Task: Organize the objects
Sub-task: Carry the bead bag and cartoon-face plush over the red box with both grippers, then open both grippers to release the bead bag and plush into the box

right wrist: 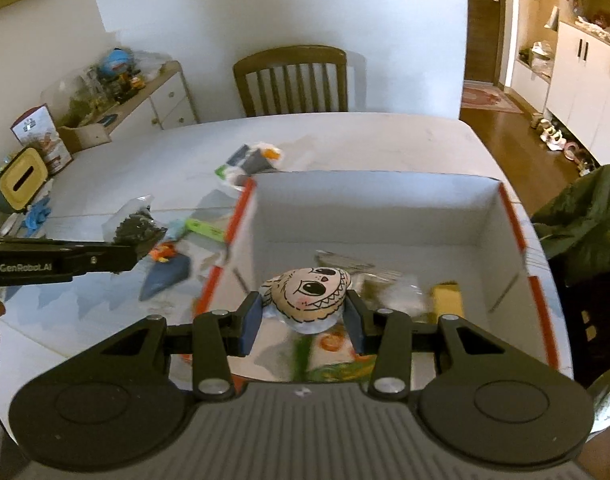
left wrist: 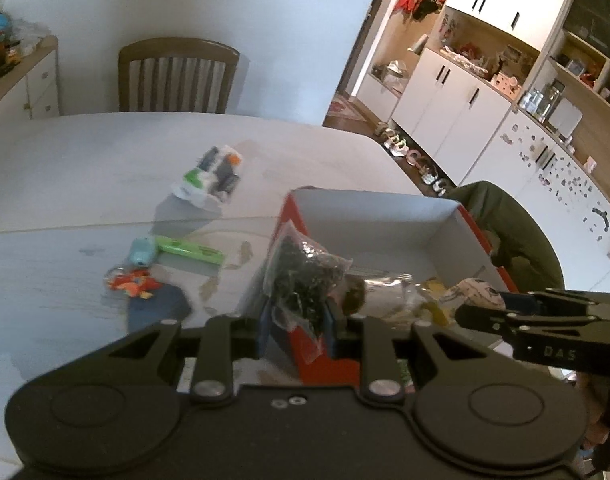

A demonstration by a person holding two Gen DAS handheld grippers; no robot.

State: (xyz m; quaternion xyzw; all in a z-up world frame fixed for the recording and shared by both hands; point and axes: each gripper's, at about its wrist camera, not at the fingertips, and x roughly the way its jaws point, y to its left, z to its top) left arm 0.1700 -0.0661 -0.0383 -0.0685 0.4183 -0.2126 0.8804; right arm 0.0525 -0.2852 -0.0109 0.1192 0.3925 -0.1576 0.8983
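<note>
A red-sided cardboard box (left wrist: pixel 463 236) with a white inside (right wrist: pixel 497 240) stands on the table. My left gripper (left wrist: pixel 297 330) is shut on a clear bag of small black parts (left wrist: pixel 305 276) and holds it over the box's near left corner; the bag also shows in the right wrist view (right wrist: pixel 139 228). My right gripper (right wrist: pixel 303 320) is shut on a round cartoon-face toy (right wrist: pixel 311 294) and holds it above the box's inside; the toy also shows in the left wrist view (left wrist: pixel 477 292). Clear packets (right wrist: pixel 389 292) and a yellow item (right wrist: pixel 447 298) lie in the box.
On the table left of the box lie a green tube (left wrist: pixel 189 251), a light blue item (left wrist: pixel 143 252), orange pieces (left wrist: pixel 133 283), a dark blue pouch (left wrist: pixel 157 308) and a white bag of items (left wrist: pixel 211 176). A chair (right wrist: pixel 291 80) stands at the far edge. A green-draped chair (right wrist: pixel 585 224) stands at the right.
</note>
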